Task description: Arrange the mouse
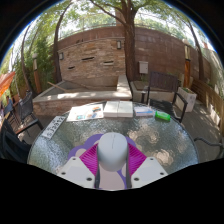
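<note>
A light grey computer mouse [112,150] sits between my two fingers, its rounded back facing the camera. My gripper [112,163] has its magenta pads [88,160] pressed against both sides of the mouse and holds it over the near part of a round glass table [60,140]. The mouse's underside and front are hidden.
At the far side of the table lie a white box [119,109], papers [86,112], a keyboard [52,126] and a green object [163,117]. Metal patio chairs [160,90] stand beyond. A stone planter [75,96] and a brick wall [95,55] lie behind.
</note>
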